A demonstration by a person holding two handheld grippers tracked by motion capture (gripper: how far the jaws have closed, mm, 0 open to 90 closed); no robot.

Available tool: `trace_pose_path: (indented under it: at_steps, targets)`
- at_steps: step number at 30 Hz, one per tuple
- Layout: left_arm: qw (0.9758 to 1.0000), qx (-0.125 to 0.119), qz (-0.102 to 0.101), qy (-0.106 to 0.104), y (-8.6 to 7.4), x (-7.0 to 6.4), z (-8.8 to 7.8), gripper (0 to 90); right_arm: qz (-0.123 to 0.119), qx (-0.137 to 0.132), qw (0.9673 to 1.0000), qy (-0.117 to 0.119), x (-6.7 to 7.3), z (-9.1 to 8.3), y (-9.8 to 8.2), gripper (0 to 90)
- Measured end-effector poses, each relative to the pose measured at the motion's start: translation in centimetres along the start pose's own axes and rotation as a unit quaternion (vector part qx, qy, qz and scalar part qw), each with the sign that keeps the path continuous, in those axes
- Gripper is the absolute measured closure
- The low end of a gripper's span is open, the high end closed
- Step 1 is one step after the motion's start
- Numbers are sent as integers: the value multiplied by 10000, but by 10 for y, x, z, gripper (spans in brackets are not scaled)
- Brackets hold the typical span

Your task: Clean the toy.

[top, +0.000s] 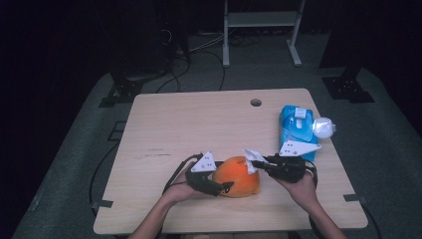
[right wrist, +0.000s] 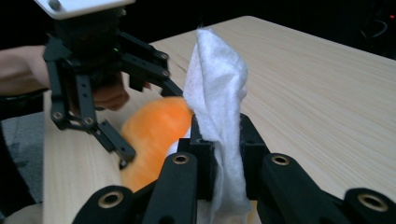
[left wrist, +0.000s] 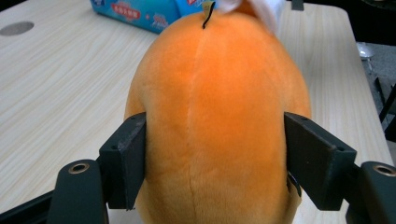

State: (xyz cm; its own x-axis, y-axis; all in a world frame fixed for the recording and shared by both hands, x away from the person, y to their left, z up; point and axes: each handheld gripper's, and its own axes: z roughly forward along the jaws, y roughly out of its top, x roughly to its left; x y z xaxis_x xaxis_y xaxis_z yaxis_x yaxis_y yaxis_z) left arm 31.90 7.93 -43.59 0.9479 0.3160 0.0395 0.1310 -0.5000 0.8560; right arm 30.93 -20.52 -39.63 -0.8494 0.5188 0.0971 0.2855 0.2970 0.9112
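An orange plush toy [top: 239,174] lies on the wooden table [top: 189,124] near its front edge. My left gripper [top: 224,188] comes at the toy from the left. In the left gripper view the two black jaws [left wrist: 215,158] stand on either side of the plush toy [left wrist: 215,93] and press into its flanks. My right gripper [top: 256,162] reaches in from the right and is shut on a white wipe [top: 250,158] above the toy's top. The wipe [right wrist: 217,79] stands up between the closed jaws of the right gripper [right wrist: 227,149], with the plush toy [right wrist: 154,130] behind it.
A blue pack of wipes [top: 296,127] lies at the table's right edge, with a white round object [top: 323,128] beside it. A cable hole [top: 256,102] is at the back of the table. Dark floor, cables and a metal stand lie beyond.
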Motion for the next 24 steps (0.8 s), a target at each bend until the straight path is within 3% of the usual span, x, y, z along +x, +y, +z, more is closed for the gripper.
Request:
trace_pose_path:
  at_steps: [4,9,17,19,21,24]
  targets:
    - [10000,31,53,25,1,-2,0,272,-261,259,9993,-89,7,8,-1,800]
    - [9999,-51,-123,4,0,1,0,273,-76,335,9992,-203,-8,6,-9,799]
    - [9999,30,151,59,7,-10,3,266,-194,295,9992,-165,0,9,-3,799]
    - [9999,-24,110,-10,5,-8,2,258,-154,315,9993,-117,-1,10,-4,800]
    - [9999,-80,-7,-78,5,-4,0,215,-30,335,9994,-10,-5,10,-8,799]
    - [9983,-116,-561,-55,3,6,2,114,82,370,9993,-24,-10,8,-12,800]
